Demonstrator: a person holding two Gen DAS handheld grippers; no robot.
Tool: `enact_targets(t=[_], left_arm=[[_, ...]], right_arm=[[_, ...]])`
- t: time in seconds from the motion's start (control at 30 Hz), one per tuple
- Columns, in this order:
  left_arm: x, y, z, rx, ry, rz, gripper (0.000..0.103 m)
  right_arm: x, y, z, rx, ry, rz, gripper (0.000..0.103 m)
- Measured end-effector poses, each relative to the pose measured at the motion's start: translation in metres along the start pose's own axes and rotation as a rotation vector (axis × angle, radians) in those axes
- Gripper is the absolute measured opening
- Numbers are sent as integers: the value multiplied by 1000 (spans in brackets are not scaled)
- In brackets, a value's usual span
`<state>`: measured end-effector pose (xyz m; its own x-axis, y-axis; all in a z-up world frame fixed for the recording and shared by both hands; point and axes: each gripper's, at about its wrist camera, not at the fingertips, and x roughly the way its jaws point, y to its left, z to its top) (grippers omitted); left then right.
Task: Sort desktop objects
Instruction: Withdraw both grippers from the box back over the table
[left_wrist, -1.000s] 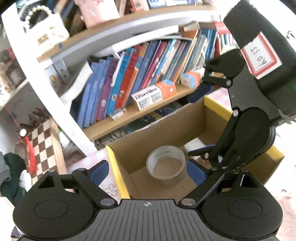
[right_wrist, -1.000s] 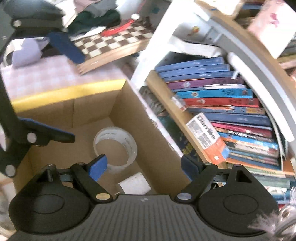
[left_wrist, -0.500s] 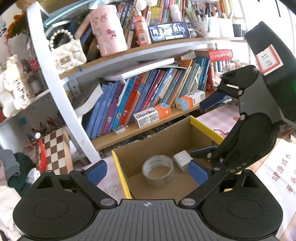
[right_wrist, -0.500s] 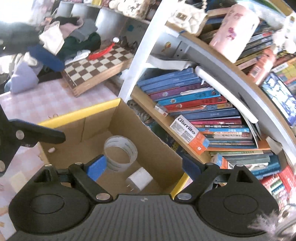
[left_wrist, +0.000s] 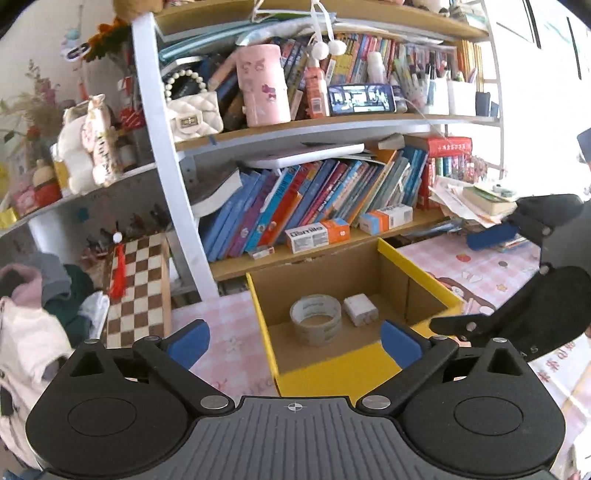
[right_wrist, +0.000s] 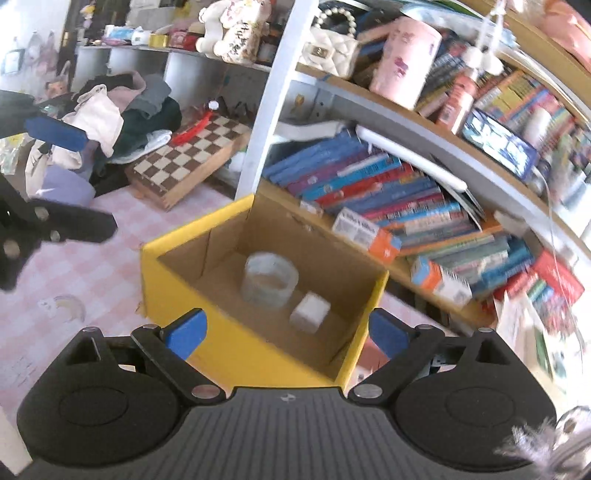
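Chessboard: a brown-and-cream chessboard (left_wrist: 138, 291) is seen propped at the far left, beside a heap of clothes (left_wrist: 40, 295), on the pink checked tablecloth (left_wrist: 225, 332).
Left gripper: the left gripper (left_wrist: 293, 341) is held tilted downward toward the box, back from its near yellow wall; its blue pads (left_wrist: 188, 341) are spread wide and are opening further, and nothing is caught between them.
Cardboard box: an open cardboard box with yellow edges (left_wrist: 325, 373) is set on the tablecloth, just in front of the lowest shelf of the bookshelf (left_wrist: 332, 122).
Tape roll: a roll of clear tape (left_wrist: 315, 319) is laid flat on the box floor, left of centre.
White block: a small white block (left_wrist: 360, 309) is seen just beside the tape, to its right; whether they touch cannot be told.
Right gripper: the right gripper (right_wrist: 286, 330) is likewise angled down at the box, from its right-hand corner; its jaws are wide, opening, and empty. In the left wrist view it is seen at the right edge, beyond the box.
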<state>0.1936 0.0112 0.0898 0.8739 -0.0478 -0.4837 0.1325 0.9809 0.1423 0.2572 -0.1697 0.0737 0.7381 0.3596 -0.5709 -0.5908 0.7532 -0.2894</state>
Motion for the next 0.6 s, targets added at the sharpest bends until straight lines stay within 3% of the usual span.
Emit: enact_targets(t=[0.27, 0.6], left_arm=[[-24, -9, -38, 35, 45, 22, 101], [-53, -23, -67, 39, 55, -11, 101]], right_arm=[[-27, 24, -36, 141, 54, -69, 95], [-52, 66, -59, 164, 71, -100, 97]])
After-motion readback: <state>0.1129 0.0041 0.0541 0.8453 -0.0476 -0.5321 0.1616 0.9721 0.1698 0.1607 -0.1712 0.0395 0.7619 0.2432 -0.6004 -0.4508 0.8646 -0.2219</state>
